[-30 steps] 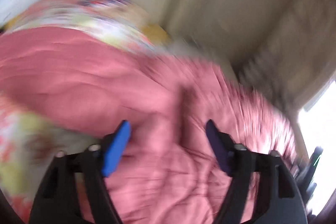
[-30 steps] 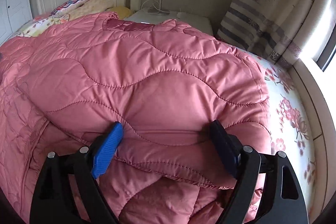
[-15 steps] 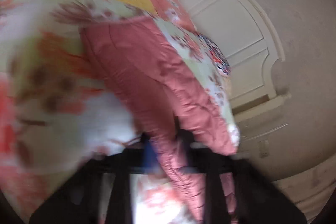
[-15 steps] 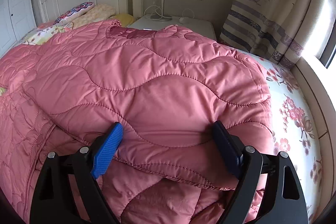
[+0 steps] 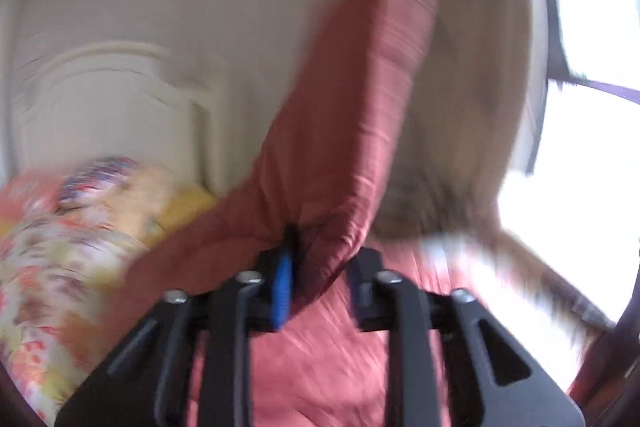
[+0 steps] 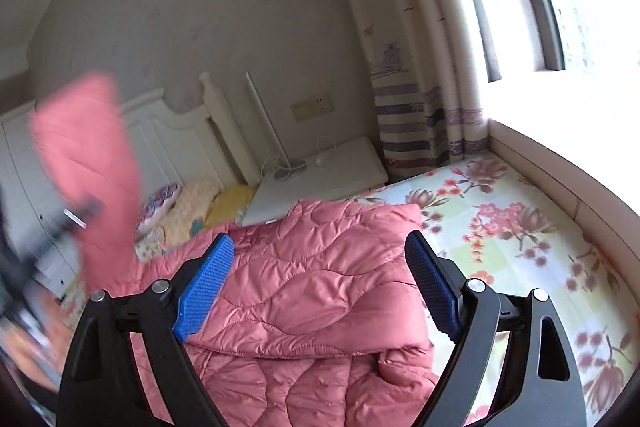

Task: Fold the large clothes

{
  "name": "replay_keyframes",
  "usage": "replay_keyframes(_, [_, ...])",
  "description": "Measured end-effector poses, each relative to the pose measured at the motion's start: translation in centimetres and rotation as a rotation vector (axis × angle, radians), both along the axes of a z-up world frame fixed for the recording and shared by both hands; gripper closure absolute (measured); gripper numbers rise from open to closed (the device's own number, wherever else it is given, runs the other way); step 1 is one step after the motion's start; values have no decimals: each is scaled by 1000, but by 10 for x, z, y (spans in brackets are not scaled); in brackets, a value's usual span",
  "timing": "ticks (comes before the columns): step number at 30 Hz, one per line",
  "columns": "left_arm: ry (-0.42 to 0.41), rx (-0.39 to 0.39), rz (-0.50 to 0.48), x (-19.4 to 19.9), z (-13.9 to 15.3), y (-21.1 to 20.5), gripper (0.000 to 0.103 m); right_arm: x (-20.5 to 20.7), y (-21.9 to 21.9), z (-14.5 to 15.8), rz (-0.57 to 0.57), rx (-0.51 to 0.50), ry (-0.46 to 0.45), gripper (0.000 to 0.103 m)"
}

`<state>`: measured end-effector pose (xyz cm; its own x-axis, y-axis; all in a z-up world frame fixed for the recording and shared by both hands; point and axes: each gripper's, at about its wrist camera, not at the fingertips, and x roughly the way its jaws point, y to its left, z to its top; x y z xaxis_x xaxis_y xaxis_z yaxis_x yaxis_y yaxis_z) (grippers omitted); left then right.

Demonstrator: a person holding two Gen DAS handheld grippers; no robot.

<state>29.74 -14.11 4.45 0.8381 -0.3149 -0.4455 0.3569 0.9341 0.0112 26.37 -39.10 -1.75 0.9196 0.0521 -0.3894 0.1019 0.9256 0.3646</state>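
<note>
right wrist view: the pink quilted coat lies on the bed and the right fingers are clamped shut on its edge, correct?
Not quite. The pink quilted coat does lie on the bed, but the right wrist view shows the right gripper with fingers wide open, holding nothing.

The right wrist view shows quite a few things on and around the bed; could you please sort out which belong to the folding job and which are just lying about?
Part of the job:
- pink quilted coat
- its lifted sleeve, between the left gripper fingers
- right gripper, open

Just lying about:
- pillows
- bedside table
- lamp
- curtain
- floral sheet
</note>
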Motion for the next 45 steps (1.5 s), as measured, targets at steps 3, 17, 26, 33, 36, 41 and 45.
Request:
replay_keyframes(3, [212,196,-108,9,-88,-63,67,-13,-11,1,-12,-20,22,18])
replay_keyframes(17, [81,-83,154,-53,-46,117,10,61,29,-51,272,120,318,20])
replay_keyframes(26, [212,-197,454,-41,-69,238,11,91,48,-71,286,219,348,83])
replay_keyframes(33, [175,-194,454,4,-23,236,10,59,35,-57,182,73,293,86])
replay_keyframes(36, [197,-198,412,22,-25,215,10,63,26,-82,170,108,355,85])
replay_keyframes(41, [434,61,383,63,-113,164,12,70,32,-92,185,92,365,85])
replay_keyframes(45, [517,-176,385,73,-104,199,25,71,37,-93,200,59,361,85])
